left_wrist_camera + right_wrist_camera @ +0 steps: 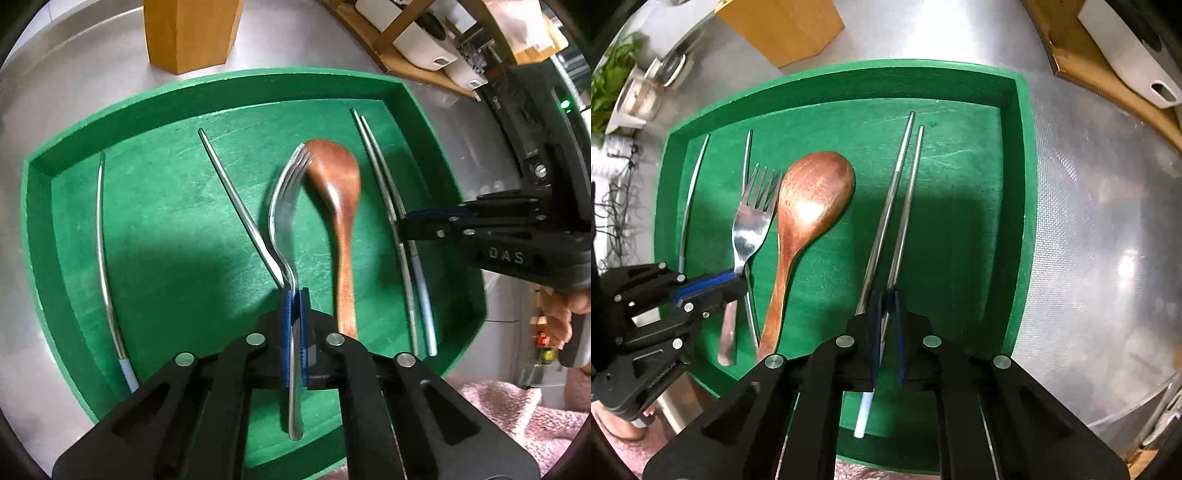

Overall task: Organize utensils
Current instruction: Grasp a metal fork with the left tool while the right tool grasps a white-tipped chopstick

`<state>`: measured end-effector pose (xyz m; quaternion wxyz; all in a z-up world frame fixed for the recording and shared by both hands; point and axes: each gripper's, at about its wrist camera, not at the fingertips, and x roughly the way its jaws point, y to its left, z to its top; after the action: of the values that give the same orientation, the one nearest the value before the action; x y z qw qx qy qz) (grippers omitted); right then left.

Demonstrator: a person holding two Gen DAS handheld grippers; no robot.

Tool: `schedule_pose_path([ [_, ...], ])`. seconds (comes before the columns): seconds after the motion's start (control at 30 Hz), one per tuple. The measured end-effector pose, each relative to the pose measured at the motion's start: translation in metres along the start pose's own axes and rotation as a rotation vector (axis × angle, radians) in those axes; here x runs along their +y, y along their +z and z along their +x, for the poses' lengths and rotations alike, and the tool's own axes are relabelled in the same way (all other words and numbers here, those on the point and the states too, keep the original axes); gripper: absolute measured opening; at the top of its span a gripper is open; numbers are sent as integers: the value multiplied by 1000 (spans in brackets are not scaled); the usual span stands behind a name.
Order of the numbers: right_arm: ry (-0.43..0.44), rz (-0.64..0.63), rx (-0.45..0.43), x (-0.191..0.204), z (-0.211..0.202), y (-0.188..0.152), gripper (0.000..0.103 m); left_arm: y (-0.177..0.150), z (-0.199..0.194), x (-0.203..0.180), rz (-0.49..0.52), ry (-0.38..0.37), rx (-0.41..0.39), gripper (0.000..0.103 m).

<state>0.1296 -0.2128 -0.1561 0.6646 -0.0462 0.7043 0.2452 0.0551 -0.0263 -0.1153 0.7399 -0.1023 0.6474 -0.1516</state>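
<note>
Reading "DAS" on right claw | left claw clamps fork

From the left wrist we look steeply down and forward along our left gripper, close over the near edge of the green tray on the steel surface. From the right wrist we look the same way along our right gripper, equally close, nearer the tray's right edge. Both views share the whole tray, the wooden block beyond its far edge, and each other's gripper entering from the side.
</note>
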Motion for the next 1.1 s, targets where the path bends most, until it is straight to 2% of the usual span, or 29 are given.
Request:
schedule_pose_path([
  [0.1, 16, 20, 3, -7, -2, 2, 6, -4, -4, 5, -15, -4, -19, 1],
  [0.23, -20, 5, 13, -7, -2, 2, 6, -7, -4, 7, -33, -8, -21, 1],
  [0.43, -116, 2, 94, 6, 5, 18, 11, -3, -2, 2, -19, 22, 13, 1],
  [0.67, -165, -66, 79, 24, 7, 23, 9, 13, 10, -11, 40, 32, 70, 4],
  [0.9, -25, -5, 17, 6, 0, 15, 6, 7, 2, 2, 9, -11, 14, 1],
  [1.03, 64, 4, -22, 3, -12, 12, 5, 1, -13, 17, -43, -69, -65, 1],
  [1.07, 75, 3, -36, -1, -15, 12, 0, -1, -18, 20, -51, -82, -96, 1],
  [1.1, 92, 6, -50, -3, -17, 9, 0, -2, -22, 23, -54, -92, -119, 1],
])
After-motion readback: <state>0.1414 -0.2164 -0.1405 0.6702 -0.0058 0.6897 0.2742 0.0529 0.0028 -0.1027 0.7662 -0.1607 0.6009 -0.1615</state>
